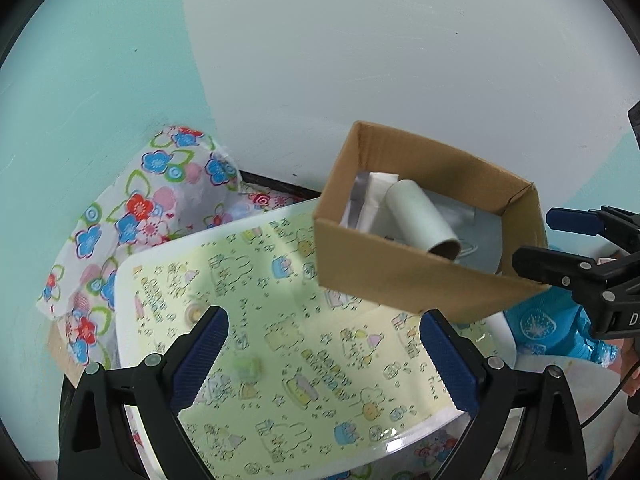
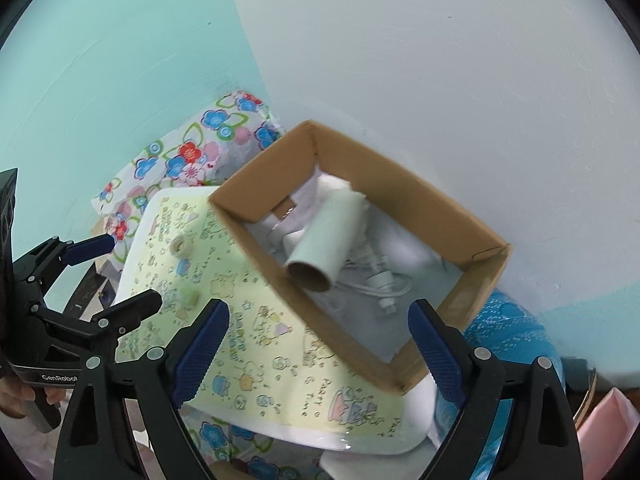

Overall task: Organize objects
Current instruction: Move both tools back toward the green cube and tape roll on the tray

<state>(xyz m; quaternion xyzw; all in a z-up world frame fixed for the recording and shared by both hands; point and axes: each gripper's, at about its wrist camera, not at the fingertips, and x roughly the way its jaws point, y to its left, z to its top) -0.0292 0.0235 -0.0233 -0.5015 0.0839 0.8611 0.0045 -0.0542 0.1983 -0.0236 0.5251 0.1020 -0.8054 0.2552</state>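
An open cardboard box [image 2: 404, 196] rests on a yellow cartoon-print board [image 2: 256, 344]. Inside lie a pale cardboard tube [image 2: 328, 236], a white cable with plugs [image 2: 380, 284] and white packets. My right gripper [image 2: 320, 344] is open above the box's near corner, with nothing pressed between its blue pads. My left gripper [image 1: 326, 354] is also open, hovering over the board [image 1: 280, 360] left of the box [image 1: 400, 276]. A beige tape ring [image 2: 181, 246] and a small green roll [image 2: 189, 297] lie on the board near the left gripper [image 2: 132, 272]. The right gripper [image 1: 540, 240] shows beside the box's right end.
A floral cloth [image 1: 140, 208] is bunched in the corner behind the board. Turquoise and white walls close off the back and left. A blue patterned bag [image 2: 508, 328] lies right of the box, and something pink [image 2: 608, 420] sits at the far right.
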